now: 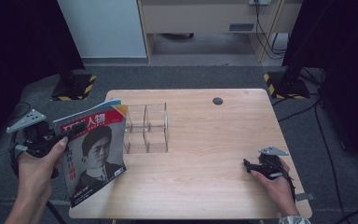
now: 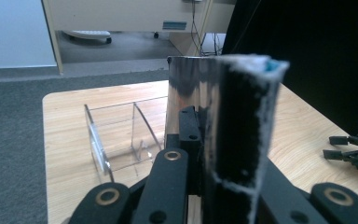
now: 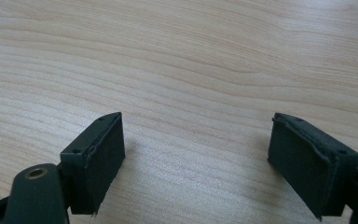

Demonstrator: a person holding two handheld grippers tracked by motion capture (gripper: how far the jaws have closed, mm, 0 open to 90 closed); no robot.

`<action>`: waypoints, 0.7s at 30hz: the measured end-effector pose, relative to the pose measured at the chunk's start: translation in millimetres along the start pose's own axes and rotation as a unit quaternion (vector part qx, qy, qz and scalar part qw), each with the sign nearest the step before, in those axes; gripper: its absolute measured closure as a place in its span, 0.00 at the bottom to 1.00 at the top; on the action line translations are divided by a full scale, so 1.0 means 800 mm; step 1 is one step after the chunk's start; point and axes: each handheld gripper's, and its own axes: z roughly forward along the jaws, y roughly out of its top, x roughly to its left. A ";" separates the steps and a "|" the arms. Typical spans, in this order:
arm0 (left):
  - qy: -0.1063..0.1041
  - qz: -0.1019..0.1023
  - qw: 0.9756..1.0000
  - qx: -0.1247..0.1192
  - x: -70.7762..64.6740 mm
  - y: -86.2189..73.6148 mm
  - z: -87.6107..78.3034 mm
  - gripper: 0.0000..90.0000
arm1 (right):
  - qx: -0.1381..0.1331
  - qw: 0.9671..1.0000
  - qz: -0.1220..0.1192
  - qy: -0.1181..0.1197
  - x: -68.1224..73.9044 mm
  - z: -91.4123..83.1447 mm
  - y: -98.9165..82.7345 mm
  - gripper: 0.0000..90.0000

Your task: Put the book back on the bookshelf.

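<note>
Since the magazine is already up off the table, what matters is how it lines up with the rack:
left gripper (image 1: pixel 56 139): clamped on the magazine (image 1: pixel 94 151) at its left edge, holding it upright over the table's near-left corner, cover facing the person
magazine in left gripper view: magazine (image 2: pixel 235 135) seen edge-on, pinched between the jaws
rack: clear acrylic divider rack (image 1: pixel 147 128) just right of and beyond the magazine, on the wooden table (image 1: pixel 205 177), slots open upward
rack direction: ahead and left of the jaws in the left gripper view (image 2: pixel 121 135)
long axis: magazine stands roughly vertical, tilted slightly; its plane looks close to parallel with the dividers, can't tell exactly
right gripper (image 1: pixel 251 165): resting on the table near the right edge, jaws spread apart, nothing between them
nearer hand: left, by far; right is well apart from the rack
likely next: shift the magazine right and forward, lower it into a slot
</note>
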 end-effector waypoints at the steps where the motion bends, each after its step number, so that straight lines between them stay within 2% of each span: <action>1: 0.002 0.000 1.000 0.000 0.001 0.000 -0.001 0.96 | 0.000 1.000 0.000 0.000 0.000 0.000 0.000 0.21; 10: 0.021 -0.012 1.000 -0.006 0.016 0.002 -0.002 0.96 | 0.000 1.000 0.000 0.000 0.000 0.000 0.000 0.21; 21: 0.045 -0.012 0.999 -0.013 0.034 0.017 0.026 0.96 | 0.000 1.000 0.000 0.000 0.000 0.000 0.000 0.21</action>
